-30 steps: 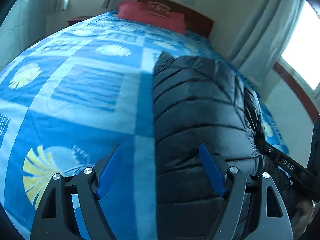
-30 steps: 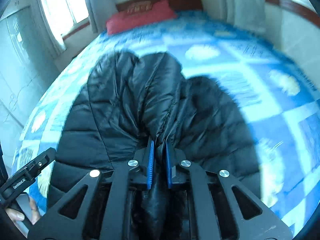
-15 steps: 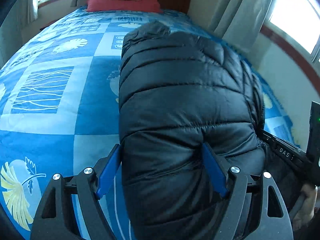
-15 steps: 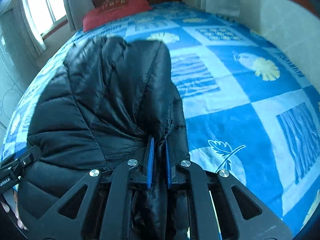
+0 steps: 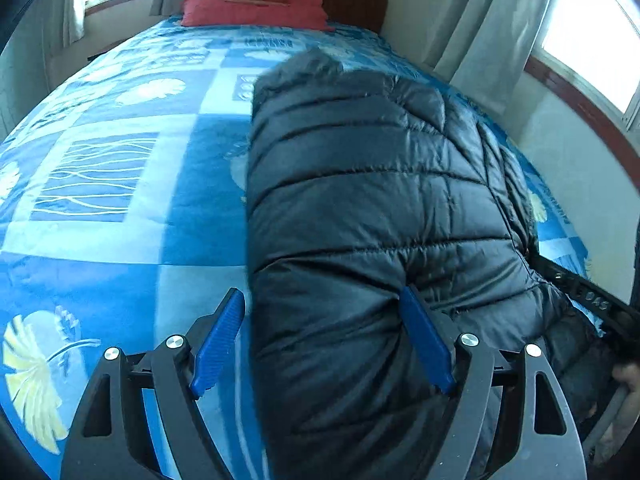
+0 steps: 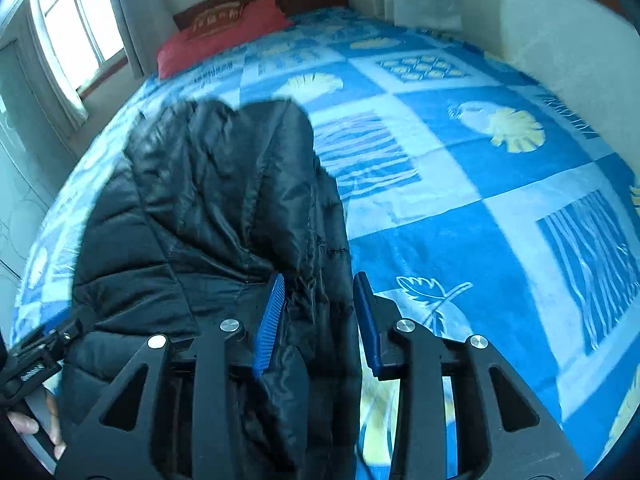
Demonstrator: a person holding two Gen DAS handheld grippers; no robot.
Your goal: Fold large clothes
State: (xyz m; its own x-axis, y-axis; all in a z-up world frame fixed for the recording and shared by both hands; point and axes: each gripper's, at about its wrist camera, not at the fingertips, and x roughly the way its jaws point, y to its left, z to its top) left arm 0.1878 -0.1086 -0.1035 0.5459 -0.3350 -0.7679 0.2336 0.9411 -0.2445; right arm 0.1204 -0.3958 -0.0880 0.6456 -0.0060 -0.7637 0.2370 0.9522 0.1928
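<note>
Right fingers: my right gripper has just been opening; the blue pads now stand partly spread with the jacket's front edge between them, and I cannot see either pad pressing it.
Left fingers: my left gripper is spread wide; the folded bulk of the jacket fills most of the gap and touches the right-side pad, while the left-side pad stands just clear of it over the bedspread.
Where the jacket is: lying on the bed, running straight ahead from both pairs of fingers towards the headboard, doubled lengthwise into a long, narrow mound.
Jacket, make: black quilted puffer, slick faintly shiny shell, stitched across into fat padded ribs; a seam or zip line runs ahead of my right fingers, and the far end looks rounded.
Bed: bedspread of soft blue and pale squares with yellow shell prints; red pillow far ahead at the wooden headboard.
Risk, spring-back: I judge the puffy fill will push the fold open once it is let go, since the shell is slippery and nothing pins it.
Risk, snag: the loose edge between my right fingers could drag along if I pull away before clearing it.
Risk, skew: my left fingers sit off-centre, so a push could shove the mound sideways.
</note>
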